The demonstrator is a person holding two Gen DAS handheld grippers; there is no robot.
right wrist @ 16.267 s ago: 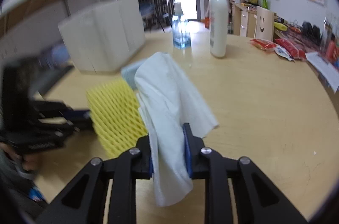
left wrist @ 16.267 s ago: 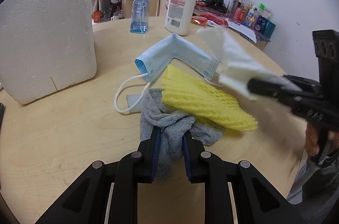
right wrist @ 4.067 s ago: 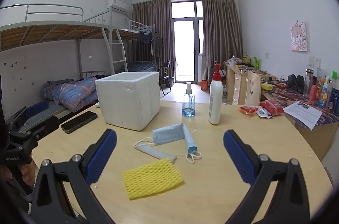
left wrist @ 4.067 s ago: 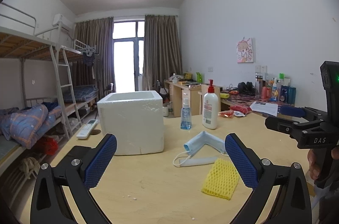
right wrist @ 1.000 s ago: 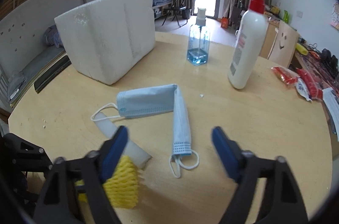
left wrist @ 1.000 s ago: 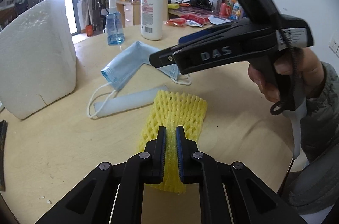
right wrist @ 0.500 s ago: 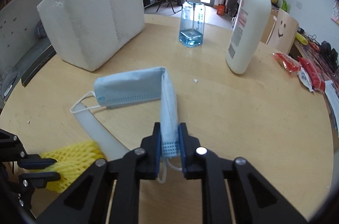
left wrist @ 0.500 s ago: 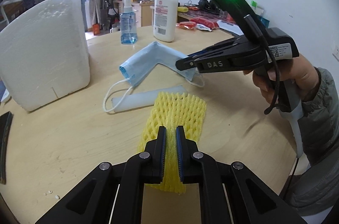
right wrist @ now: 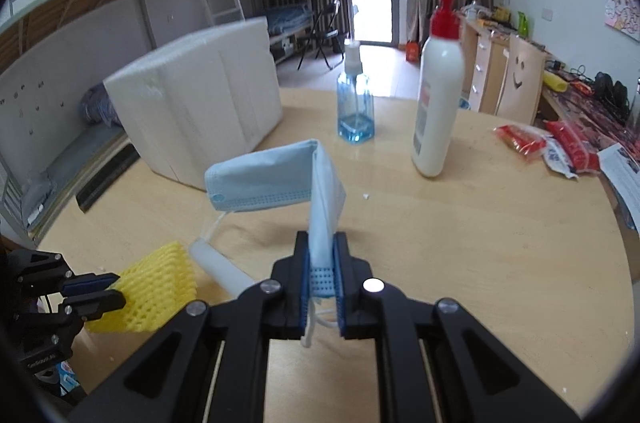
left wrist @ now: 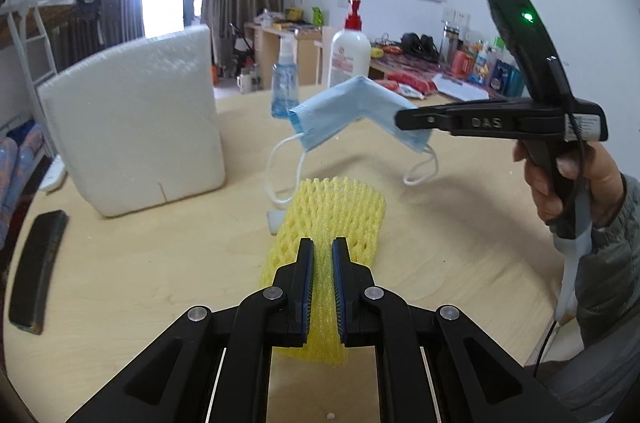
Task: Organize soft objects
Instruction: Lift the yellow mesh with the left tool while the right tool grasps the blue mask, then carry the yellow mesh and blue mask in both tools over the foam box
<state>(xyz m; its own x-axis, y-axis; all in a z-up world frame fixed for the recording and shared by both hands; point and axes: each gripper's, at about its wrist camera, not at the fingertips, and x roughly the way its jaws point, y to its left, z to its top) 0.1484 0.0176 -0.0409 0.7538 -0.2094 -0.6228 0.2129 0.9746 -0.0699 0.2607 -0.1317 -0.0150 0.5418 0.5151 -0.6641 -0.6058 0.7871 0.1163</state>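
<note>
My left gripper (left wrist: 323, 247) is shut on a yellow foam net sleeve (left wrist: 340, 207), which hangs lifted off the round wooden table (left wrist: 160, 255). The right gripper (right wrist: 322, 243) pinches one end of a folded blue face mask (right wrist: 272, 179); its jaws are still closing on it. The mask (left wrist: 352, 107) hangs in the air above the table with its ear loops dangling. In the right wrist view the left gripper (right wrist: 104, 289) and the net sleeve (right wrist: 152, 287) sit low on the left. A white foam strip (right wrist: 220, 269) lies on the table between them.
A white styrofoam box (right wrist: 200, 107) stands at the back left of the table. Behind the mask are a blue spray bottle (right wrist: 355, 111) and a white pump bottle (right wrist: 438, 103). A dark phone (left wrist: 36, 263) lies near the left edge; snack packets (right wrist: 552, 143) lie at the right.
The right gripper went from wide open to shut on the mask's end and lifted it off the table. The left gripper rose with the yellow net sleeve.
</note>
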